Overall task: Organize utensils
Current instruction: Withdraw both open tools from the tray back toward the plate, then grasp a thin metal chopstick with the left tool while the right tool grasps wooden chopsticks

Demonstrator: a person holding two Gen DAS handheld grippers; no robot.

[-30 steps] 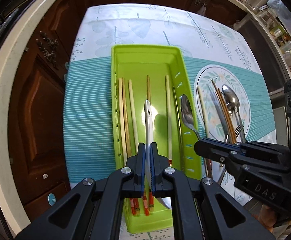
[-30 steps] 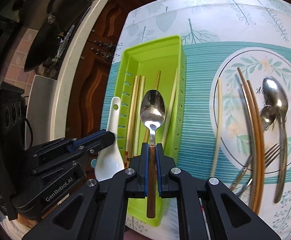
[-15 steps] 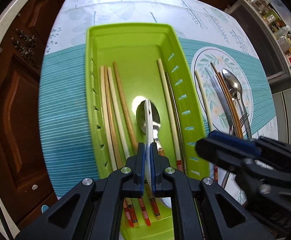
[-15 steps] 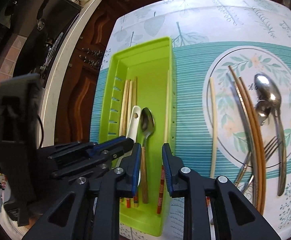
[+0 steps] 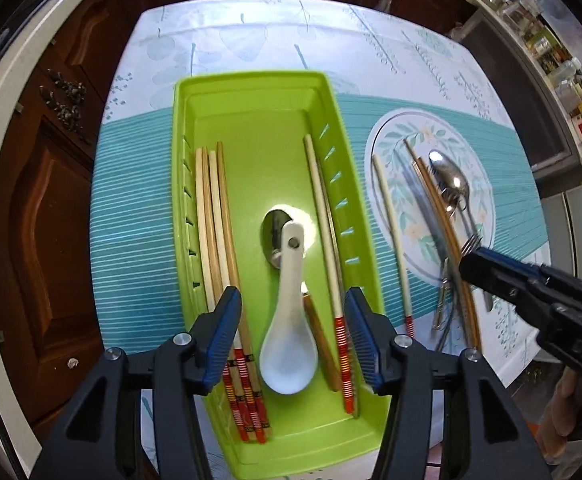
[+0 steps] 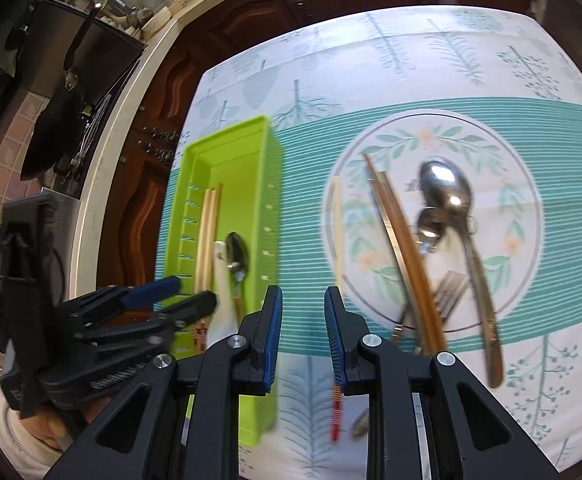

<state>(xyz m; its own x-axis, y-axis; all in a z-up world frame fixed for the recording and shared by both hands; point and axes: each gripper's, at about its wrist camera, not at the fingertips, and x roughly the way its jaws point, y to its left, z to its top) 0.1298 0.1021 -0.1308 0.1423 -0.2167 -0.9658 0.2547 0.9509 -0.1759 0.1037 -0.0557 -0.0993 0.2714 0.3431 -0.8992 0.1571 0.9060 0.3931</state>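
Note:
A white ceramic spoon (image 5: 289, 340) lies in the green tray (image 5: 251, 80), its handle resting on a metal spoon with a wooden handle (image 5: 273, 236). My left gripper (image 5: 293, 328) hangs over the white spoon with its jaws opening, and the pads do not touch it. Chopsticks (image 5: 215, 240) lie along both sides of the tray. My right gripper (image 6: 301, 320) is open and empty above the teal cloth, between the tray (image 6: 227, 132) and the plate (image 6: 531, 208). On the plate lie metal spoons (image 6: 447, 188), a fork (image 6: 451, 292), brown chopsticks (image 6: 403, 248) and a cream chopstick (image 6: 337, 224).
The table (image 5: 251, 20) carries a leaf-print cloth and stands against dark wooden cabinets (image 5: 43, 200). A dark pan (image 6: 71, 80) hangs at the far left over a pale counter edge. Jars and bottles (image 5: 563, 72) crowd shelves at the right.
My left gripper opened and let go of the white spoon, which now lies in the tray. My right gripper released the wooden-handled spoon into the tray and moved right toward the plate.

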